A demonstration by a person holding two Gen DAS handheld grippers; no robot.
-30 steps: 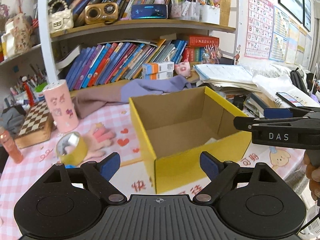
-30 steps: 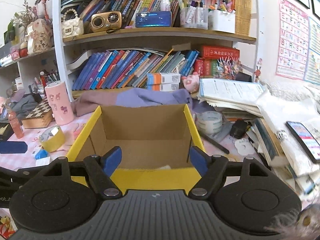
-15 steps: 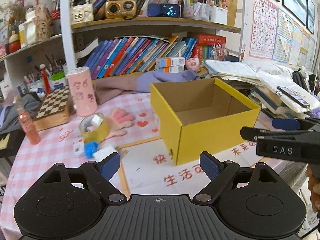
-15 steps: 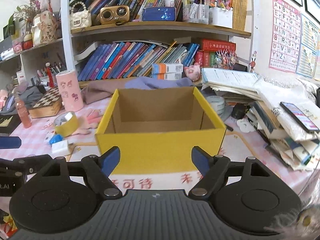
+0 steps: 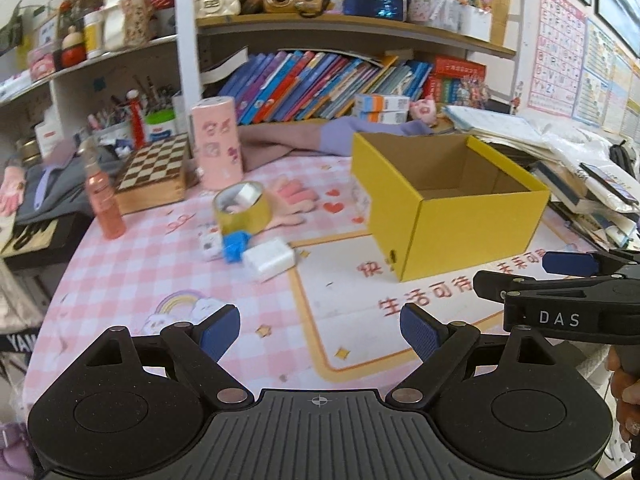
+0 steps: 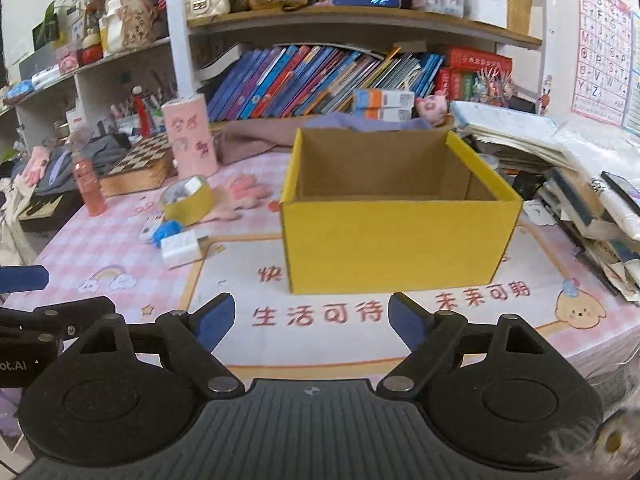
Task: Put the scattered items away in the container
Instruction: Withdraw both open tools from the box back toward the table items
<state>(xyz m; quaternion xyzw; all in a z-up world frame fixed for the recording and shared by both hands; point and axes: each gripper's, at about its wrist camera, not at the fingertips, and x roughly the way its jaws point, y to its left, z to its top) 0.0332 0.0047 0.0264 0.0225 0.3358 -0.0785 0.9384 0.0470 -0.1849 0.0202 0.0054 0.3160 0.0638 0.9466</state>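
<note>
A yellow cardboard box (image 5: 460, 220) (image 6: 396, 240) stands open on the pink checked tablecloth; its floor is hidden from here. To its left lie a gold tape roll (image 5: 240, 208) (image 6: 188, 198), a pink glove (image 5: 292, 200) (image 6: 244, 192), a blue clip (image 5: 236, 242) (image 6: 166, 230), a white block (image 5: 270, 258) (image 6: 180, 245) and a small white patterned piece (image 5: 210, 242). My left gripper (image 5: 320, 334) hangs open over the mat, well short of these items. My right gripper (image 6: 310, 326) faces the box's front wall with its jaws opening and nothing between them; it also shows from the side (image 5: 560, 280).
A pink cylinder (image 5: 216, 142), a chessboard box (image 5: 154, 174) and an orange bottle (image 5: 104, 204) stand at the back left. Piles of books and papers (image 6: 592, 184) crowd the right edge. Shelves full of books (image 5: 320, 80) rise behind.
Both grippers have pulled back from the box, which now looks smaller. The scattered items left of it have come into fuller view. The right gripper's jaws stand slightly wider.
</note>
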